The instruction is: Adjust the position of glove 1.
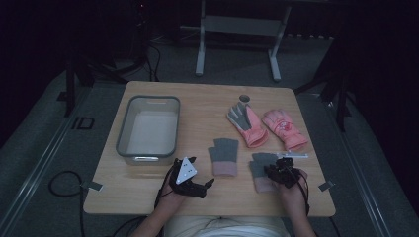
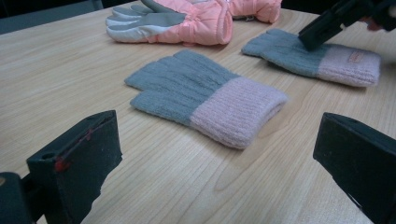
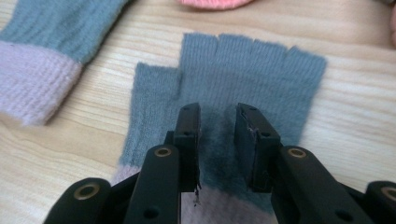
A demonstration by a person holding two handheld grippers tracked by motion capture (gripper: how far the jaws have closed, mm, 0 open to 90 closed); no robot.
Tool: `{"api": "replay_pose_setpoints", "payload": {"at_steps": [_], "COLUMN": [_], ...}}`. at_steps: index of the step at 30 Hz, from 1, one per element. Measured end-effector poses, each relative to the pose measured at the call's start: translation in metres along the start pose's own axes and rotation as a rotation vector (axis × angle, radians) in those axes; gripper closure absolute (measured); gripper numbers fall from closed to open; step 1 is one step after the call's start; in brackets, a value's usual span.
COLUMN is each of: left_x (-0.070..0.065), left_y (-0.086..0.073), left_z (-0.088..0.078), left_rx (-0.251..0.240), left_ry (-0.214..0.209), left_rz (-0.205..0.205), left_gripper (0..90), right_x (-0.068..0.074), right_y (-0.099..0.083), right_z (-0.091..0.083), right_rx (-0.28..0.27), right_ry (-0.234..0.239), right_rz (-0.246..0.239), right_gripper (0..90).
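Note:
Two fingerless knit gloves, grey with pink cuffs, lie flat near the table's front. My right gripper (image 1: pixel 276 170) (image 3: pixel 218 112) points down at the right knit glove (image 1: pixel 259 164) (image 3: pixel 252 65). Its jaws stand a little apart over the palm, with flat grey fabric showing in the gap and nothing pinched. The left knit glove (image 1: pixel 224 155) (image 2: pixel 205 95) lies just ahead of my left gripper (image 1: pixel 202 174) (image 2: pixel 219 133), which rests low with its jaws wide open and nothing between them. In the left gripper view, the right gripper's tip (image 2: pixel 322 28) touches down on the right glove (image 2: pixel 289 53).
Two pink ski gloves, one palm up (image 1: pixel 248 126) (image 2: pixel 187 21) and the other beside it (image 1: pixel 284 129), lie behind the knit pair. A grey plastic bin (image 1: pixel 122 129) stands at the left. A small grey cylinder (image 1: pixel 244 99) sits near the far edge of the wooden table (image 1: pixel 202 101).

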State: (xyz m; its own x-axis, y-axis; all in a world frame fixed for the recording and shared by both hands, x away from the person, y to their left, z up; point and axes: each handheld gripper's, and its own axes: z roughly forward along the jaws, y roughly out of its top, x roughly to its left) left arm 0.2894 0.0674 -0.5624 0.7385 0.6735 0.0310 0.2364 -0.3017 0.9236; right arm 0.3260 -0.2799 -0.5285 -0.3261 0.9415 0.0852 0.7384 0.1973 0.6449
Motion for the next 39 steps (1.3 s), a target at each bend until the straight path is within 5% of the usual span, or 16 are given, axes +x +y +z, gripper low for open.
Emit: {"api": "replay_pose_setpoints", "payload": {"at_steps": [5,6,7,12,16,25,33,39], "left_x": [0.0,0.0,0.0,0.0,0.001,0.001,0.001,0.001], "left_y": [0.0,0.0,0.0,0.0,0.0,0.0,0.0,0.0], "left_z": [0.0,0.0,0.0,0.0,0.0,0.0,0.0,0.0], "left_rx": [0.0,-0.001,0.0,0.001,0.002,0.002,0.003,0.002], "left_ry": [-0.001,-0.002,-0.002,0.0,-0.002,0.001,0.0,-0.002], "left_rz": [0.001,0.0,-0.001,-0.003,-0.006,-0.008,-0.004,-0.007], "left_gripper": [0.6,0.6,0.5,0.6,0.6,0.5,0.6,0.6], "right_x": [-0.002,-0.005,-0.007,-0.019,-0.024,-0.026,-0.023,-0.018], "right_y": [0.006,0.01,0.012,0.018,0.018,0.007,0.002,0.001], "right_z": [-0.011,-0.015,-0.016,-0.014,-0.008,0.011,0.012,0.013], "right_rx": [-0.025,-0.036,-0.033,0.004,0.058,0.105,0.063,0.053], "right_ry": [0.033,0.103,0.123,0.199,0.216,0.2,0.156,0.121], "right_rz": [-0.093,-0.172,-0.217,-0.327,-0.38,-0.376,-0.334,-0.301], "right_gripper": [69.8,69.0,69.0,67.7,62.9,63.8,81.8,84.6]}}
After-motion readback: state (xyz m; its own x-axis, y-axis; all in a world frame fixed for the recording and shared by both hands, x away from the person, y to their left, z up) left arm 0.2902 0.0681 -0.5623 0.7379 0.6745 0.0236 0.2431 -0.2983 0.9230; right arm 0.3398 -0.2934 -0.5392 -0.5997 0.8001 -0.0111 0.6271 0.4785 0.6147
